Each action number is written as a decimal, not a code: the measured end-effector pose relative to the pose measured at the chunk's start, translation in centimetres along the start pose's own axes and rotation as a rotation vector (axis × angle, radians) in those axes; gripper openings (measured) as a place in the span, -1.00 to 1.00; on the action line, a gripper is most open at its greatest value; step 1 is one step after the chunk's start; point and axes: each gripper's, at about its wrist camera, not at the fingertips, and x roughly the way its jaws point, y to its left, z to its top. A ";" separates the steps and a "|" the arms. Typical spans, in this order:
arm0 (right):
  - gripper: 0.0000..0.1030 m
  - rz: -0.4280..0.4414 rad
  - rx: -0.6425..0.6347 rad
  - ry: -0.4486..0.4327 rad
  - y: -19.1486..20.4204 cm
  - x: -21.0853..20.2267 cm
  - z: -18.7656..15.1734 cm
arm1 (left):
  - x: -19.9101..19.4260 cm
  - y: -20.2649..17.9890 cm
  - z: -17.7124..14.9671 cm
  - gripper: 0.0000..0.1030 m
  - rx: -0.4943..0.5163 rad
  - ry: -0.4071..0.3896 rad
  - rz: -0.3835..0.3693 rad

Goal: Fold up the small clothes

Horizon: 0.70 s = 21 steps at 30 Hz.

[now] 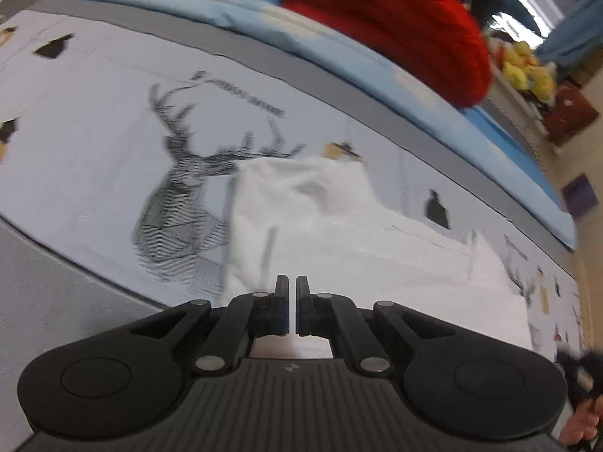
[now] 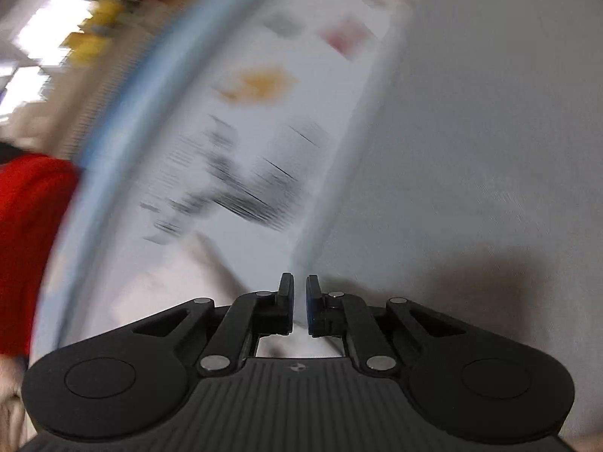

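One white garment (image 1: 339, 226) lies crumpled on the pale printed sheet (image 1: 94, 120), partly covering one line-drawn deer head (image 1: 181, 203). Left gripper (image 1: 292, 286): fingers nearly pressed together just above the garment, a thin gap between, nothing pinched. Right gripper (image 2: 299, 286): narrow gap, nothing visibly held; view heavily blurred. One red knitted item (image 1: 395, 26) rests on the light-blue bedding (image 1: 226, 11) beyond. Yellow plush toys (image 1: 527, 71) sit farther back.
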 end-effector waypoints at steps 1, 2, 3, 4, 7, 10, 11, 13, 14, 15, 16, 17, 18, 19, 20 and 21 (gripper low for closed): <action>-0.81 0.093 -0.056 0.002 1.2 -0.1 -0.2 | 0.6 -0.2 -0.2 -0.93 0.006 0.014 0.001; -0.75 0.157 -0.090 0.034 1.8 0.3 -0.3 | 1.4 -0.2 -0.5 -0.89 0.008 0.042 0.012; -0.61 0.164 -0.106 0.068 2.2 1.0 -0.6 | 2.4 0.1 -0.9 -0.89 0.004 0.081 0.033; -0.51 0.117 -0.129 0.126 2.2 2.2 -1.1 | 3.4 0.3 -1.4 -0.89 -0.003 0.128 0.066; -0.52 -0.032 -0.172 0.246 0.9 5.2 -2.5 | 3.4 0.4 -1.5 -0.90 -0.011 0.128 0.086; -0.47 0.008 -0.173 0.192 1.4 4.2 -2.0 | 1.4 -0.6 -1.0 -0.80 0.039 0.027 0.050; -0.44 0.032 -0.189 0.168 1.7 4.0 -1.9 | 1.3 -0.8 -1.1 -0.75 0.053 0.011 0.053; -0.32 0.027 -0.179 0.206 1.1 5.0 -2.0 | 2.8 -0.7 -1.7 -0.71 0.083 0.060 0.087; -0.31 0.001 -0.188 0.239 0.5 5.8 -1.8 | 3.7 -0.4 -2.4 -0.74 0.096 0.113 0.119; -0.29 0.001 -0.198 0.236 0.0 5.3 -1.9 | 3.2 -0.5 -2.7 -0.74 0.118 0.089 0.125; -0.27 0.013 -0.204 0.217 -0.1 4.5 -1.8 | 2.5 -1.0 -2.7 -0.74 0.144 0.075 0.146; -0.24 0.011 -0.225 0.200 0.2 3.5 -1.7 | 1.2 -1.7 -2.6 -0.72 0.183 0.047 0.153; -0.23 0.028 -0.266 0.162 0.8 1.9 -1.6 | -0.4 -2.3 -2.7 -0.72 0.215 -0.001 0.139; -0.23 0.061 -0.306 0.126 1.2 0.6 -1.8 | -2.2 -2.9 -2.8 -0.72 0.242 -0.052 0.137; -0.23 0.097 -0.359 0.085 1.9 -1.3 -1.7 | -3.8 -3.3 -3.1 -0.72 0.257 -0.085 0.144; -0.23 0.123 -0.400 0.050 2.3 -3.1 -1.6 | -5.5 -3.6 -3.2 -0.72 0.260 -0.110 0.147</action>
